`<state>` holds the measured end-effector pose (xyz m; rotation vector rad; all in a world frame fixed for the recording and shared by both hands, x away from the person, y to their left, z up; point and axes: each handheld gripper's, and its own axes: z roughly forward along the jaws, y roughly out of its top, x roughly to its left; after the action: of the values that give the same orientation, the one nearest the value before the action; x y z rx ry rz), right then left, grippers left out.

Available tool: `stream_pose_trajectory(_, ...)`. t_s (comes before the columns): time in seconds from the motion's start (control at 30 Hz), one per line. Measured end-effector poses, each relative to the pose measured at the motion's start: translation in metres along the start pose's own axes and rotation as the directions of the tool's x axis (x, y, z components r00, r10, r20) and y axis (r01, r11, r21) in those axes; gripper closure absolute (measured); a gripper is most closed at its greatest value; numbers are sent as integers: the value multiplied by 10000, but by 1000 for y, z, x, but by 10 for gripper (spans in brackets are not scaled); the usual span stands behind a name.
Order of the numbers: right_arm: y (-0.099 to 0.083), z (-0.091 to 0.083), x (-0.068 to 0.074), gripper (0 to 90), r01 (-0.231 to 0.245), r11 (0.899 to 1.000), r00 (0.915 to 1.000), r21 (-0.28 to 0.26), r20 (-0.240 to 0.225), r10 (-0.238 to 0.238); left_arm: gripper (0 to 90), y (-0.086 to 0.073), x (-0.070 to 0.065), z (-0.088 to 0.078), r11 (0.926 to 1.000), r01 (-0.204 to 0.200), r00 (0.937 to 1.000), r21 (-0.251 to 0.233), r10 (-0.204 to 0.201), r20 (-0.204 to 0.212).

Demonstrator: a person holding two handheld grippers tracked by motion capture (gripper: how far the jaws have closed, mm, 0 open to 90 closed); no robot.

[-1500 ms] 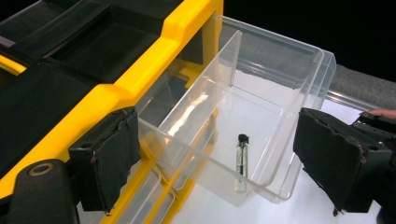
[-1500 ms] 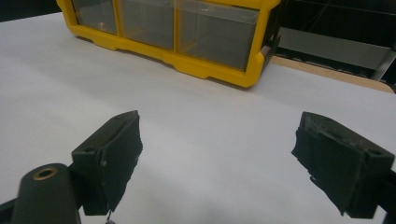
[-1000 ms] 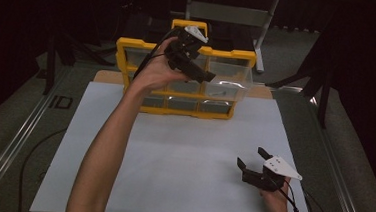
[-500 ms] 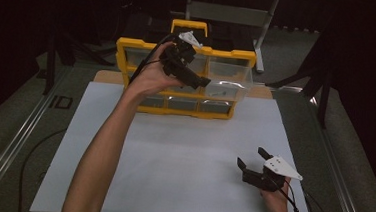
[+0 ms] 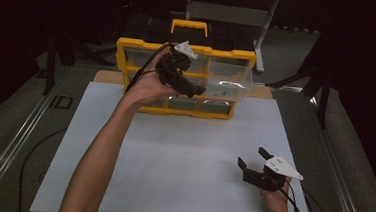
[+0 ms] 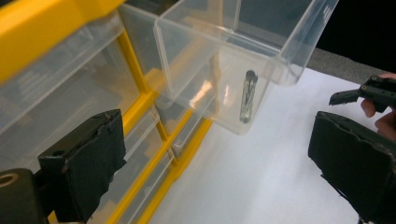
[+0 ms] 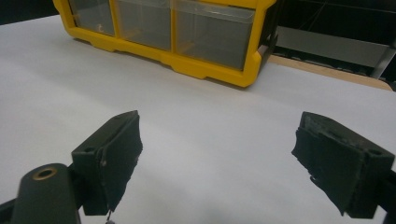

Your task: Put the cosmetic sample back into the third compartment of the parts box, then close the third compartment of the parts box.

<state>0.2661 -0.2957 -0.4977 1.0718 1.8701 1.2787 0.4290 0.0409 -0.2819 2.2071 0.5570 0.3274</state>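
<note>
At upper centre of the high view, the left claw (image 5: 197, 90) is held spread before the pulled-out clear drawer (image 6: 243, 56). A dark slender item (image 6: 248, 95) stands upright inside, directly ahead. The right claw (image 5: 253, 160), also spread, rests far lower right.

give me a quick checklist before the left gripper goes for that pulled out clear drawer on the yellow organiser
1. Left gripper open: ok, its jaws stand wide apart in the left gripper view.
2. Clear plastic drawer pulled out of the yellow drawer organiser: ok, it juts forward over the white table sheet.
3. Drawer contents known: ok, one slim dark object lies inside.
4. Left gripper touching the drawer: cannot tell; in the left gripper view it looks a little short of it.
5. Right gripper out of the way: ok, open and low near the sheet's right front.
</note>
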Motion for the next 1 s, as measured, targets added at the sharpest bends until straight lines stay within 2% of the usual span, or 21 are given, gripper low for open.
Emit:
stream_pose_trajectory(0.13,0,0,-1,145,25,10000,10000,4,10,-25,48,-5,-1,0,10000,-69,10000,55,69,5)
stream_pose_trajectory(0.53,0,0,-1,145,19,10000,10000,30,30,-19,51,-17,2,0,9998,154,9999,105,-154,6)
stream_pose_trajectory(0.83,0,0,-2,145,-10,10000,10000,9,70,10,72,-22,-3,4,9994,19,10000,346,-22,92)
stream_pose_trajectory(1.0,0,-1,-2,145,-52,10000,10000,22,80,52,111,-21,-11,3,9987,-270,9995,443,262,191)
